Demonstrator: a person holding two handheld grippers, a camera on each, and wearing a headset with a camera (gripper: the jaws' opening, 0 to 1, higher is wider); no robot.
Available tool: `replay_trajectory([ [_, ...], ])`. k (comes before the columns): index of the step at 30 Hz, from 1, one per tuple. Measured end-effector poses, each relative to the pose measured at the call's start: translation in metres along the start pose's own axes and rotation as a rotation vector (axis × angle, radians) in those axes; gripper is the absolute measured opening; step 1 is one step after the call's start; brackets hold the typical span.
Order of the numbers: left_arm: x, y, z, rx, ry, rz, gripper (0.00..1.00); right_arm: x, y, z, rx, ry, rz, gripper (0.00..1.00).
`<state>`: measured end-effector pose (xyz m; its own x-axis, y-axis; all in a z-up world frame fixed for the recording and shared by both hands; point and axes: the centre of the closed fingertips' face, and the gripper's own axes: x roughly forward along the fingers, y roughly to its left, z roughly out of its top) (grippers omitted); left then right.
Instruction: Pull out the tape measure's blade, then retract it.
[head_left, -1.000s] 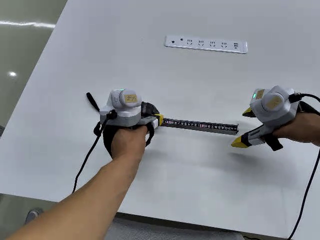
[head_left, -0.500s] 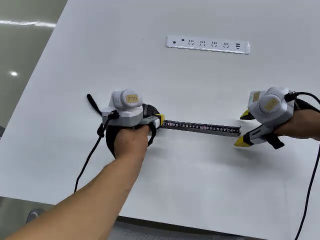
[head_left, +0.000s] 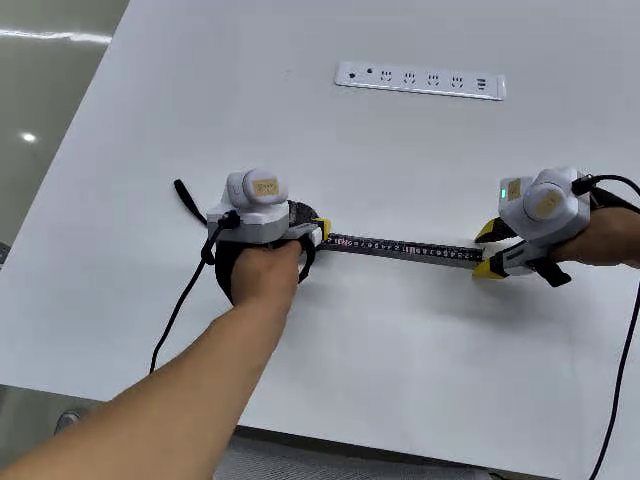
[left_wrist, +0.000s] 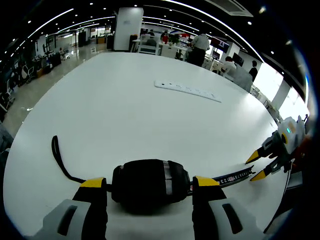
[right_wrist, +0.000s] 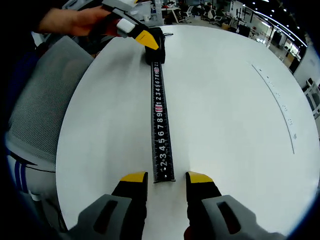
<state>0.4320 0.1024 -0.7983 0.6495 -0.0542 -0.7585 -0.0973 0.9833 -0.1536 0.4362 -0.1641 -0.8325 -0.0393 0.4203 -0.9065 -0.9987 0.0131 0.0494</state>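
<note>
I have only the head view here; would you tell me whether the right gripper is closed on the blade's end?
Observer: No. In the right gripper view the right gripper is open, with a yellow tip on either side of the blade end and a gap on each side.
Operator: Thank you. Does the left gripper have the case?
Observer: Yes. In the left gripper view the left gripper is shut on the black case, a jaw against each side.
Operator: Which end carries the low numerals?
Observer: The right gripper's end. They count up from there toward the case, with a red mark partway along.
</note>
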Motion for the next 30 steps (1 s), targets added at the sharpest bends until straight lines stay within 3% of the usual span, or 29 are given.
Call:
replay_trajectory([
  [11, 0.0027, -0.0010, -0.0005, -0.022, -0.003, -0.010, 0.62, 0.0008, 0.0027, -0.0023, -0.040, 0.016, 0.022, 0.13],
  [30, 0.0020, -0.0016, -0.0009, -0.003, -0.044, -0.020, 0.60, 0.0009, 0.0019, -0.0029, -0.089, 0.035, -0.001, 0.12],
])
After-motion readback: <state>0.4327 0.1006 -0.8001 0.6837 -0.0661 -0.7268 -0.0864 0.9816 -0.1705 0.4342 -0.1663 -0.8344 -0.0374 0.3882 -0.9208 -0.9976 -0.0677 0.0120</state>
